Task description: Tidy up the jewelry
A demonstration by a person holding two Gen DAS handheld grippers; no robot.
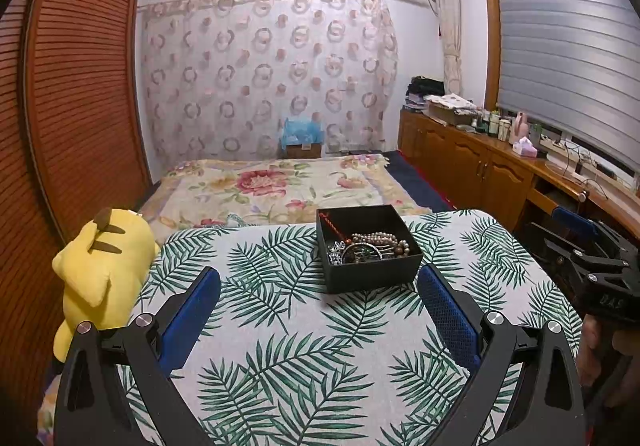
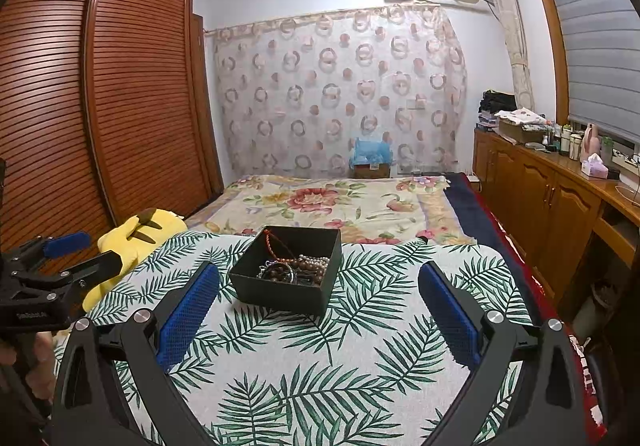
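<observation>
Bedroom table, under a leaf-print cloth [image 1: 280, 346], held a black box [image 1: 372, 274] of tangled jewelry [image 1: 370, 246]; left gripper [image 1: 320, 278] and right gripper [image 2: 320, 278] hovered spread wide, empty.

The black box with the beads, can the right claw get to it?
Probably yes. The right claw is open, and the black box sits just ahead, slightly left, with no lid. Only bare leaf-print cloth lies between.

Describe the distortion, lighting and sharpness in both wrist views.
Left wrist view: fisheye bends the wardrobe and blind; dark corner vignetting; black box sharp under even indoor light. Right wrist view: same bowing; jewelry slightly soft and dim inside the box.
</observation>
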